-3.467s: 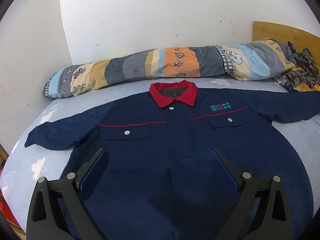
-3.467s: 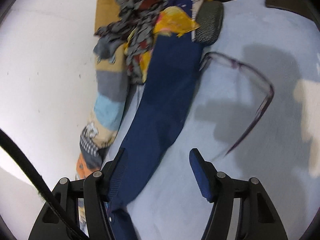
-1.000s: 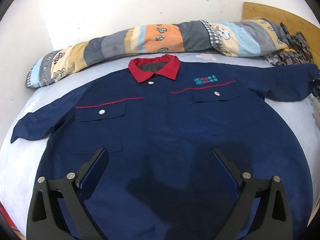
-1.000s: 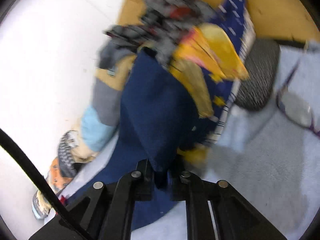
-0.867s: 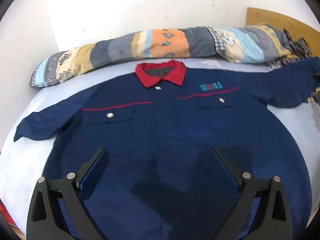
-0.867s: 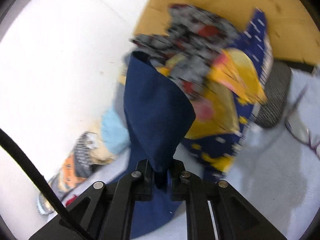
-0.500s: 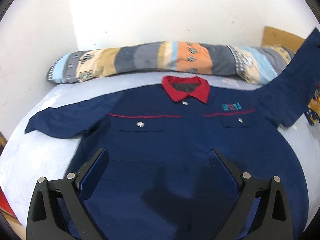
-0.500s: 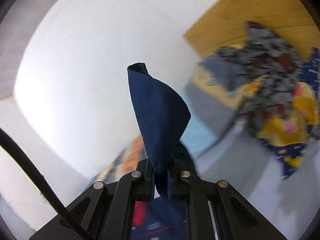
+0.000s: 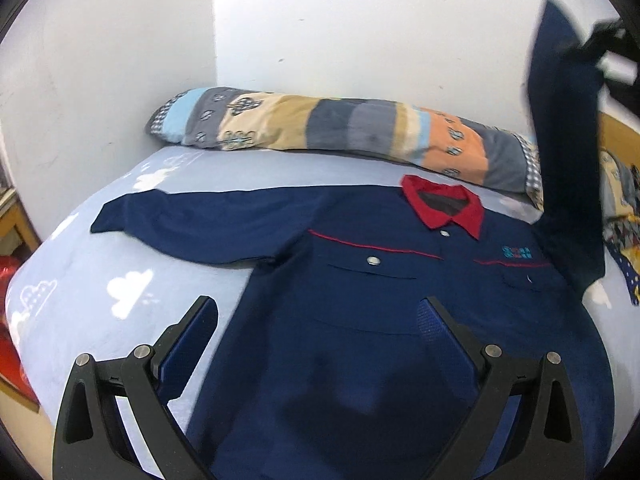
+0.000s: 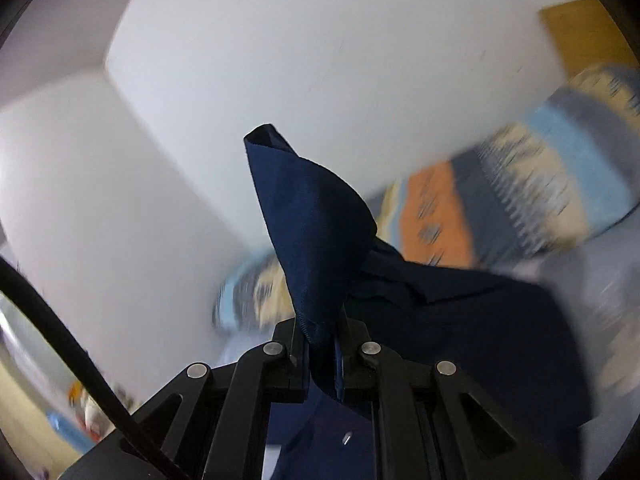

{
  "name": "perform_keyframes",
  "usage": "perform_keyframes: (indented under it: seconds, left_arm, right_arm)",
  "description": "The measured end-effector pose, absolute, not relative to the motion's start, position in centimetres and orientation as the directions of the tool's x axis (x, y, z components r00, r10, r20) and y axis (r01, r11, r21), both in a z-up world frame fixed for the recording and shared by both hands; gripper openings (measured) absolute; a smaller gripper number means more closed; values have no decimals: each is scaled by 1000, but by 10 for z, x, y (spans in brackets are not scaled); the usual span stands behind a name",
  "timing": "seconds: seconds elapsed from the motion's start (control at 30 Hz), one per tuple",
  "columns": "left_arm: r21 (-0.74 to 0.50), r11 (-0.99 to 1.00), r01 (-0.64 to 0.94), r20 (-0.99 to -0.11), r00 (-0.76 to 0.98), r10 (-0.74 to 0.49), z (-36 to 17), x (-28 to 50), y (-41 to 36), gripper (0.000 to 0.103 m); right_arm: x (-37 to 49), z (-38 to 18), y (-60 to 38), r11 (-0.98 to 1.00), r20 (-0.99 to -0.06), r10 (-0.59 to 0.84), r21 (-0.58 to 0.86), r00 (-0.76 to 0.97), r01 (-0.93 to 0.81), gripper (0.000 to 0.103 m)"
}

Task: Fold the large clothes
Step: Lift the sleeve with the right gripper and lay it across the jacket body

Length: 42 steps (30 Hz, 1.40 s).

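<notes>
Navy work jacket point(image 9: 360, 320) with a red collar point(image 9: 442, 206) lies face-up across a pale blue bed sheet point(image 9: 100, 300) printed with white clouds; no containers in view. One sleeve point(image 9: 200, 224) lies flat on the sheet; the other sleeve point(image 9: 568, 160) is raised, its cuff point(image 10: 312, 240) clamped in the right gripper point(image 10: 320, 354), jaws together on the cloth. Left gripper point(image 9: 316, 320) hovers over the jacket hem, jaws wide apart, empty. Striped patchwork quilt roll point(image 9: 340, 128) along the white wall point(image 9: 360, 20) behind; patterned cloth heap point(image 9: 622, 216) at the far right edge
</notes>
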<state>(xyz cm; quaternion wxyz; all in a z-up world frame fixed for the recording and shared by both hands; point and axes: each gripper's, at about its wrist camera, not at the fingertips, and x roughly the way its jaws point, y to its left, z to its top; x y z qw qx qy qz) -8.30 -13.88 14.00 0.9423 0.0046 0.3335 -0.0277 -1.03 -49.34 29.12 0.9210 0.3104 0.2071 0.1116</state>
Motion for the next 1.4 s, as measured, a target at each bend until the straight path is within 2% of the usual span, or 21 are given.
perform_keyframes:
  seconds: [0.13, 0.23, 0.27, 0.37, 0.4, 0.43, 0.47, 0.5, 0.57, 0.63, 0.67, 0.73, 0.77, 0.9, 0.97, 1.03, 1.1, 1.23, 1.4]
  left_arm:
    - [-11, 1000, 2, -613, 790, -8, 145, -85, -119, 100]
    - [-15, 1000, -20, -609, 793, 7, 146, -85, -110, 100]
    - [-14, 1000, -21, -609, 793, 8, 146, -85, -110, 100]
    - [-12, 1000, -12, -620, 785, 2, 144, -83, -111, 100]
    - [-9, 1000, -6, -622, 783, -1, 144, -83, -112, 100]
    - [-7, 1000, 2, -622, 783, -5, 143, -83, -114, 100]
    - [-7, 1000, 7, -622, 783, -10, 144, -83, -116, 100]
    - [-9, 1000, 15, -622, 783, -17, 144, -83, -117, 100]
    - [-13, 1000, 17, -625, 780, -21, 144, -82, -120, 100]
    - [-20, 1000, 8, -625, 781, -19, 145, -81, -120, 100]
    - [-19, 1000, 4, -626, 780, -15, 145, -81, -121, 100]
    - [-21, 1000, -10, -627, 779, -6, 146, -79, -118, 100]
    - [-23, 999, -24, -625, 781, 4, 146, -78, -115, 100]
    - [-40, 997, -66, -634, 773, 26, 145, -72, -104, 100]
    - [-42, 996, -76, -641, 767, 32, 143, -69, -100, 100]
    - [-43, 995, -87, -649, 760, 38, 140, -67, -98, 100]
    - [-49, 995, -86, -655, 755, 34, 139, -66, -98, 100]
    - [-44, 996, -74, -648, 761, 28, 140, -67, -101, 100]
    - [-49, 997, -54, -653, 757, 9, 140, -69, -108, 100]
  right_arm:
    - [24, 209, -407, 786, -420, 431, 610, 799, -102, 10]
    - [46, 126, -339, 782, -526, 496, 616, 691, -93, 10]
    - [50, 110, -327, 791, -555, 497, 606, 667, -86, 10]
    - [58, 50, -296, 844, -677, 442, 536, 588, -18, 18]
    - [61, 32, -293, 854, -719, 432, 521, 544, 10, 32]
    - [61, 21, -296, 851, -736, 438, 525, 516, 26, 37]
    - [63, 20, -304, 841, -726, 454, 541, 517, 22, 37]
    - [59, 25, -311, 833, -707, 468, 553, 530, 3, 41]
    - [51, 49, -330, 864, -688, 422, 502, 590, -32, 58]
    - [38, 79, -345, 914, -677, 313, 405, 666, -18, 98]
    - [32, 91, -363, 953, -680, 189, 302, 709, 36, 101]
    - [29, 92, -392, 975, -702, 65, 197, 709, 106, 102]
    - [30, 83, -407, 980, -745, -5, 128, 667, 150, 102]
    - [30, 32, -433, 976, -860, -124, -15, 495, 218, 102]
    - [22, 12, -439, 980, -868, -85, 17, 489, 199, 102]
    - [17, 13, -447, 980, -870, -42, 61, 492, 192, 102]
    - [18, 23, -449, 976, -889, -57, 46, 455, 213, 99]
    - [-19, 93, -432, 984, -800, -116, -11, 589, 179, 98]
    - [-101, 163, -406, 977, -601, -215, -146, 770, 158, 103]
